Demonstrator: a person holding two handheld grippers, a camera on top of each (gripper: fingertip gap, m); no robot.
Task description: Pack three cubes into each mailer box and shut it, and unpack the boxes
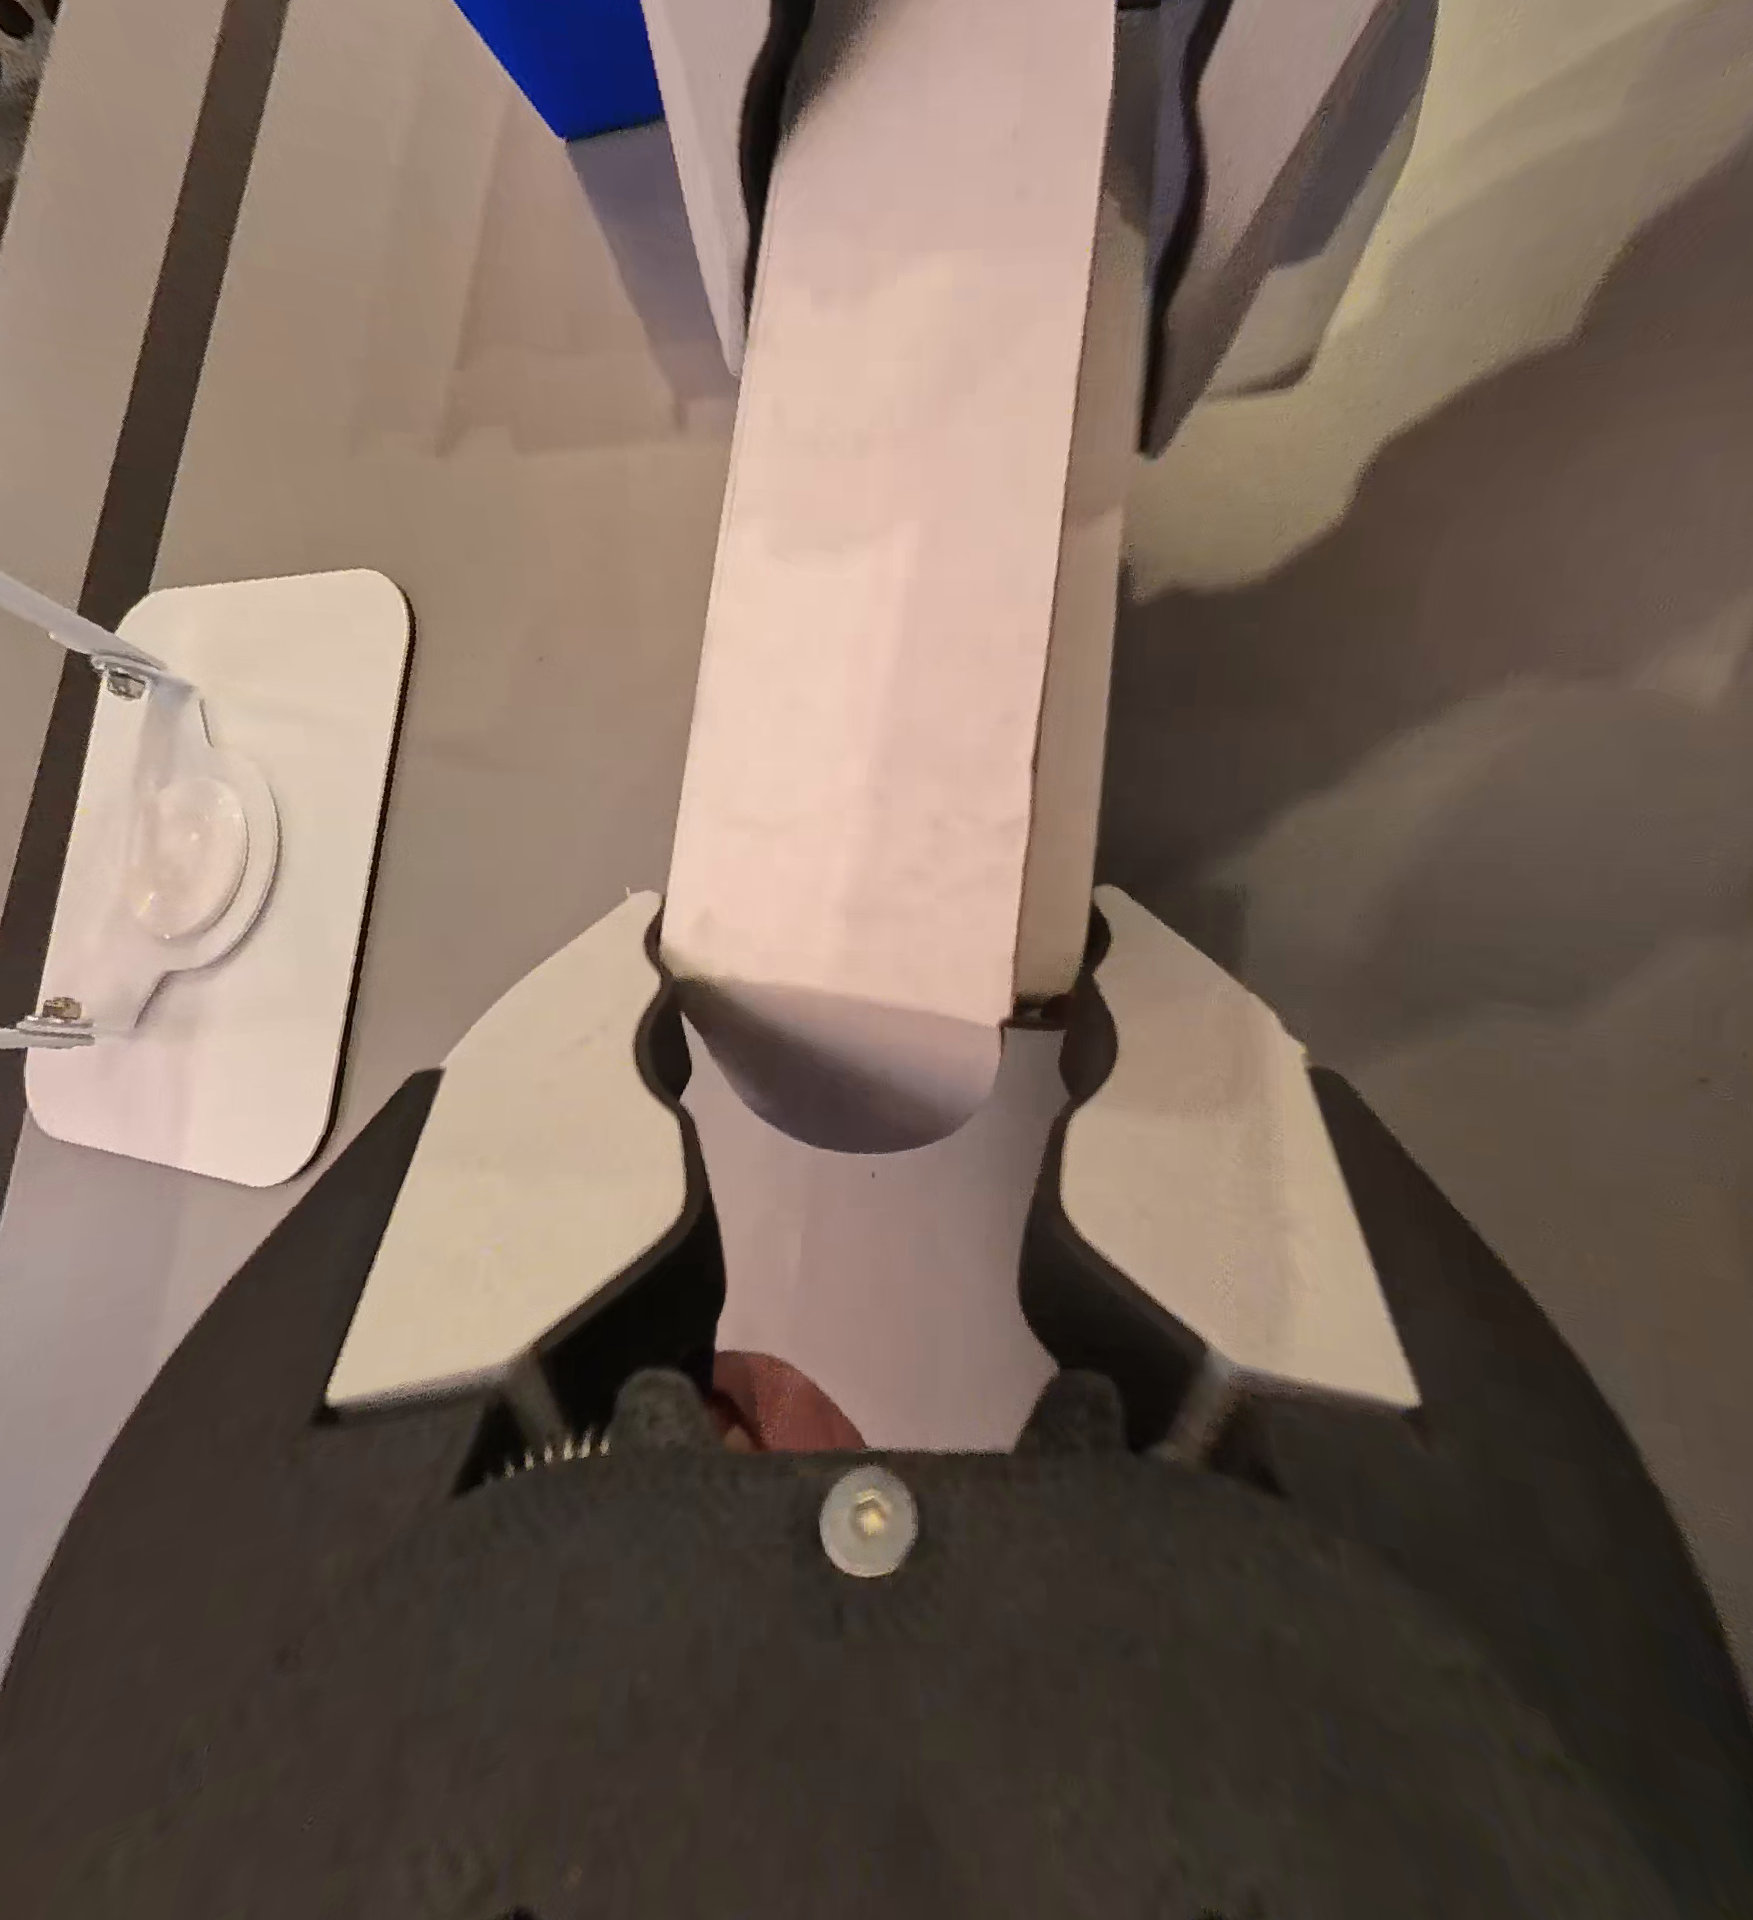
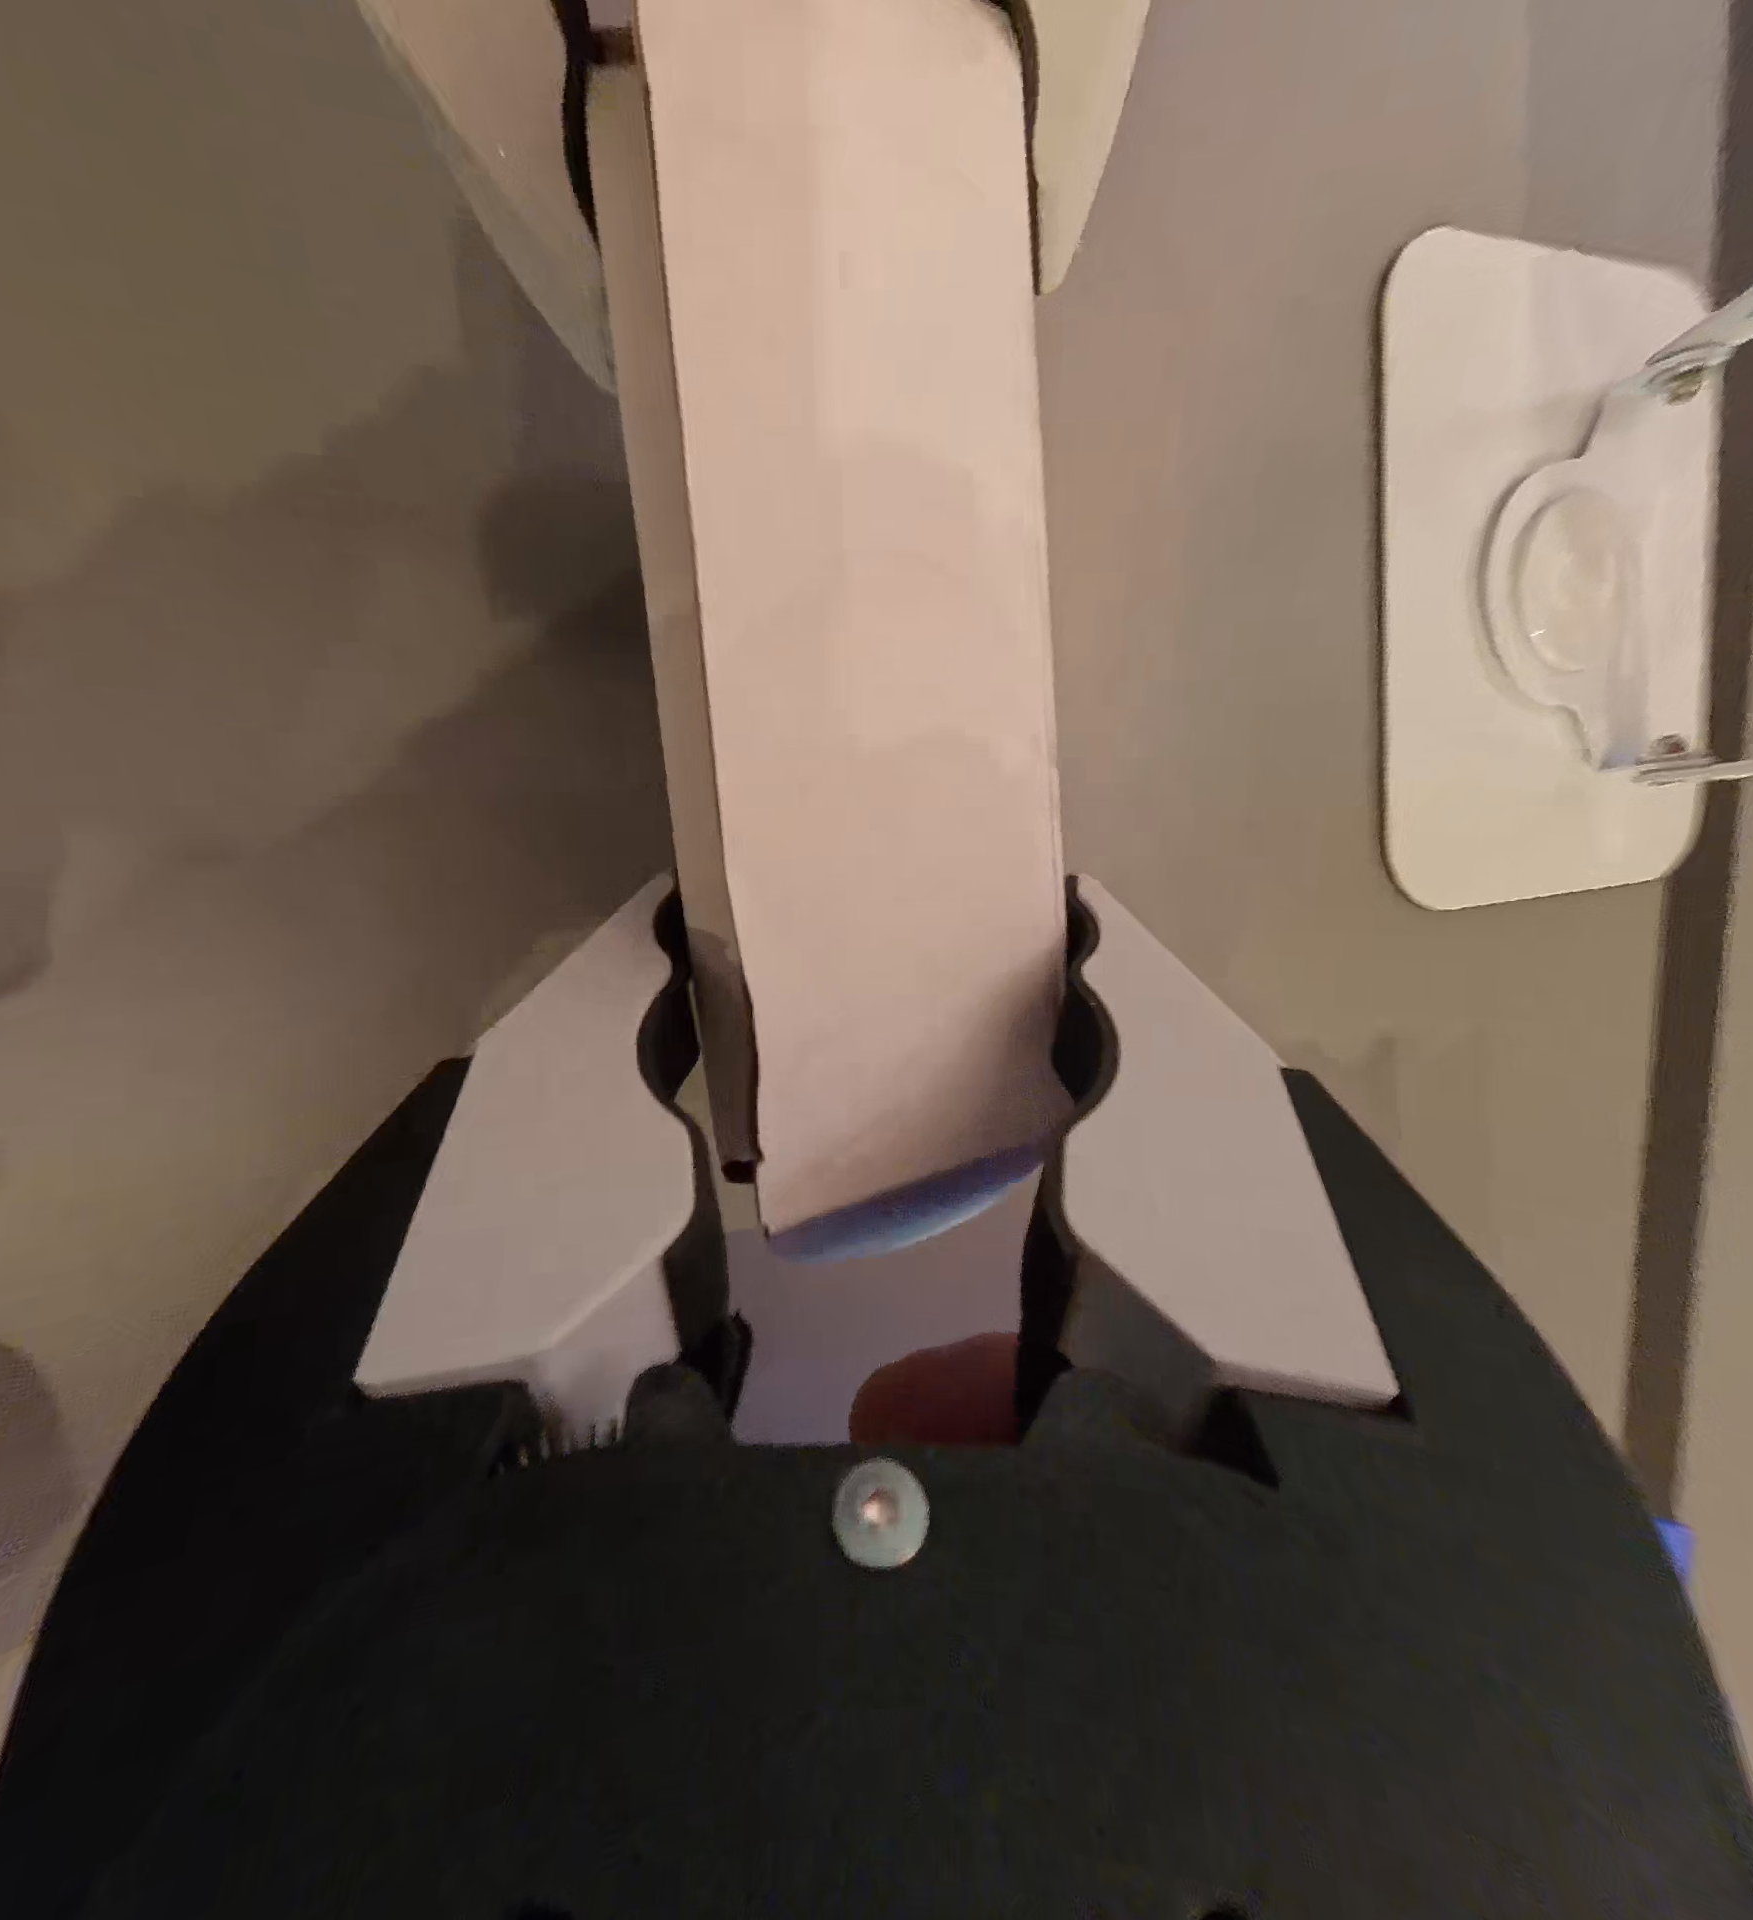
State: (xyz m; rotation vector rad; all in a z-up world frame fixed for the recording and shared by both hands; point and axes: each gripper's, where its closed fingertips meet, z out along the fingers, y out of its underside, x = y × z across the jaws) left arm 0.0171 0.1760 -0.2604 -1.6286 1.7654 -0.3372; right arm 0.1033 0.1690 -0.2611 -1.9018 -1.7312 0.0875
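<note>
Both grippers clamp one white mailer box [image 1: 882,644] from opposite ends, lifting it off the tabletop [image 1: 498,436]. The left gripper [image 1: 872,966] and right gripper [image 2: 877,997] have fingers closed on its narrow edges, running toward 12 o'clock. Blue at the near slot [image 2: 893,1221] is perhaps a cube.

White mailer box [image 1: 893,582] edge-on, raised above grey surface; blue cube [image 2: 893,1216] peeking through thumb notch.
</note>
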